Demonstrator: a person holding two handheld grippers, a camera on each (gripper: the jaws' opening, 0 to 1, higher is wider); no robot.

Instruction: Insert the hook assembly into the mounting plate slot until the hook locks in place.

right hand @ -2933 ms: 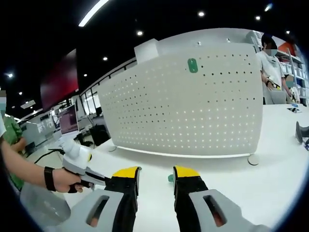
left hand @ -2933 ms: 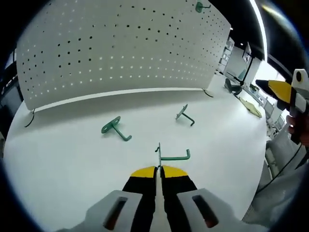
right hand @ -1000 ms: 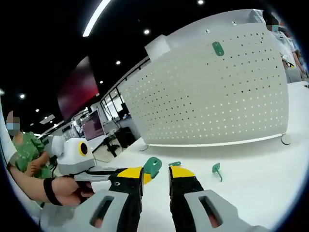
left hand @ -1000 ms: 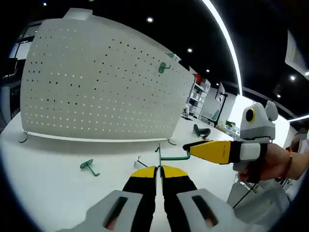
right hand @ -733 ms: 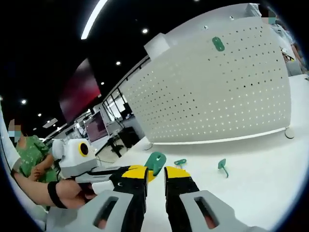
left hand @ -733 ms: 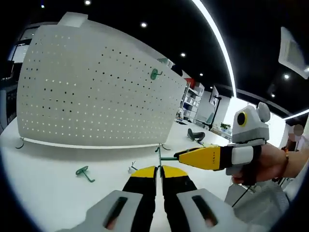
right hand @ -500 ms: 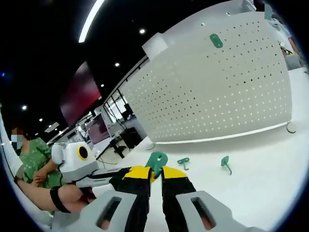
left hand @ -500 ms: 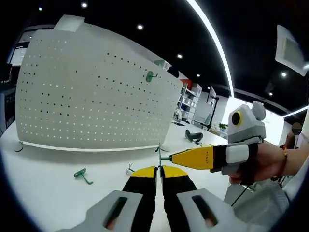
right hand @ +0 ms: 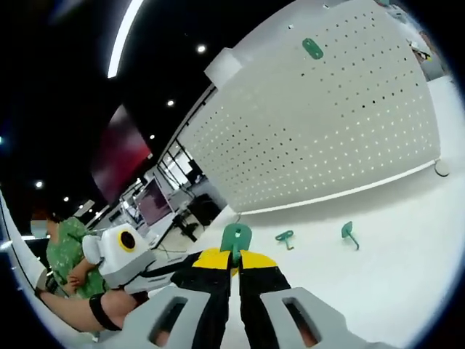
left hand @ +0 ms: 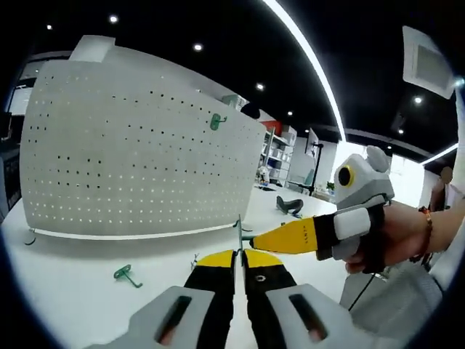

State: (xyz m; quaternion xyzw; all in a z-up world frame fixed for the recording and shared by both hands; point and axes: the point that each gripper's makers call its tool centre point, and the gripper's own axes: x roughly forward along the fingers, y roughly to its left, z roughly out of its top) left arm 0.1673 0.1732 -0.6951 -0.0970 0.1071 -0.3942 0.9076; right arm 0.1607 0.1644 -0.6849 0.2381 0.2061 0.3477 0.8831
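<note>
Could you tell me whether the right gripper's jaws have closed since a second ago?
Yes. The right gripper has shut on the green hook; the gap then seen between its yellow tips is gone.

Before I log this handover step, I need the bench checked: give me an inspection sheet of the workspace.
Surface: white table, bare apart from the hooks.
Job's things: white perforated mounting plate stands upright; one green hook already mounted high on it. The held green hook sits between both grippers, off the table.
Clutter: two loose green hooks on the table.
Grippers: left gripper shut on the held hook's wire; right gripper shut on it below its plate.
Cables: nothing seen.
Surroundings: a person's hand holds the right gripper; shelving and ceiling lights behind.
</note>
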